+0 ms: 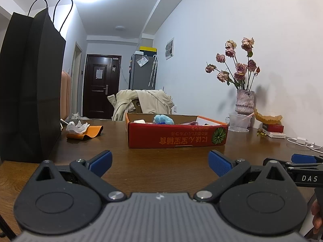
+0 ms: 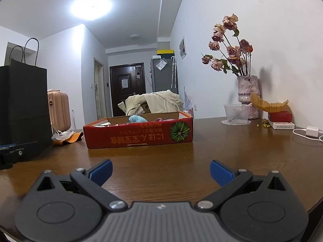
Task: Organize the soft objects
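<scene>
Both tongs sat low over the brown wooden surface (image 1: pixel 161 167), nearest the lens. Left tongs (image 1: pixel 160 161) were spread wide, blue pads (image 1: pixel 101 162) far apart, nothing between them. Right tongs (image 2: pixel 161 170) were the same: wide open, empty, blue pads (image 2: pixel 221 171) apart. In the left wrist view the right tongs showed at the right edge, just beside the left ones, with part of a hand (image 1: pixel 317 215) below.

Ahead of both, near the middle of the surface, stood a shallow red cardboard box (image 1: pixel 177 138) with a pumpkin print and upside-down lettering. Soft objects lay inside it: a fluffy blue one (image 1: pixel 163 119), a white one (image 1: pixel 139 121) to its left, something pink (image 1: pixel 190 123) to its right; the rest was hidden by the box wall.

Left of the box lay crumpled white tissue (image 1: pixel 77 126) on an orange pouch (image 1: pixel 88 132), and beside that a tall black paper bag (image 1: pixel 30 84) stood upright. To the right, by the wall: a clear plastic cup (image 2: pixel 236 114), a vase of dried roses (image 2: pixel 247 94), a white charger with cable (image 2: pixel 311 131). Behind the box, a beige jacket (image 1: pixel 141 102) hung over a chair.
</scene>
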`<state>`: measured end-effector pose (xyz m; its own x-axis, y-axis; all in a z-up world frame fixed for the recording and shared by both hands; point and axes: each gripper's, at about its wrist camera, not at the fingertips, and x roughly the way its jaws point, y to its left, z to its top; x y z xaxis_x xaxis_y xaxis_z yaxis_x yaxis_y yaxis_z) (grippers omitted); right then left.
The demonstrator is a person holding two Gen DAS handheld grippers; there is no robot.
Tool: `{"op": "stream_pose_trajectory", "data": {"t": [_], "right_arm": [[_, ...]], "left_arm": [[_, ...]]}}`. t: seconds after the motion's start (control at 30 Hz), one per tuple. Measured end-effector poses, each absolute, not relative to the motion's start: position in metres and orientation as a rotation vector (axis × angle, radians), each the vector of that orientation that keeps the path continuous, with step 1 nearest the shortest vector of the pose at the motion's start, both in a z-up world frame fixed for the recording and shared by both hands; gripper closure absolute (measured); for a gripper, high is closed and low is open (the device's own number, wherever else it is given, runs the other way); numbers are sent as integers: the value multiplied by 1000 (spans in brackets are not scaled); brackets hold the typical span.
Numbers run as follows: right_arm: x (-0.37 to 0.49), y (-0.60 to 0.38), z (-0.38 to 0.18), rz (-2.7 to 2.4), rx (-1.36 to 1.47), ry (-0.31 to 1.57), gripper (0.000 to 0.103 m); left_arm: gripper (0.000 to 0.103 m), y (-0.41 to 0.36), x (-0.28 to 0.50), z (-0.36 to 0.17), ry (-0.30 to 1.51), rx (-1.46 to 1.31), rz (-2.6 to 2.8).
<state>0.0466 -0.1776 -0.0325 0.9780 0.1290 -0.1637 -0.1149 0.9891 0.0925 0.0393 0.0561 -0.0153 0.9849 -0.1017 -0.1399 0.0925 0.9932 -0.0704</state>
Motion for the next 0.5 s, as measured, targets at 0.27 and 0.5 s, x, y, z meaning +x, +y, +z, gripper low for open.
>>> {"op": "stream_pose_trajectory", "data": {"t": [0.27,0.5], "right_arm": [[46,-177,-33,132,87,169,0],[45,-176,-33,132,87,175,0]], "left_arm": [[0,57,39,-17,147,-59,-101],[0,59,39,-17,144,-54,-107]]}}
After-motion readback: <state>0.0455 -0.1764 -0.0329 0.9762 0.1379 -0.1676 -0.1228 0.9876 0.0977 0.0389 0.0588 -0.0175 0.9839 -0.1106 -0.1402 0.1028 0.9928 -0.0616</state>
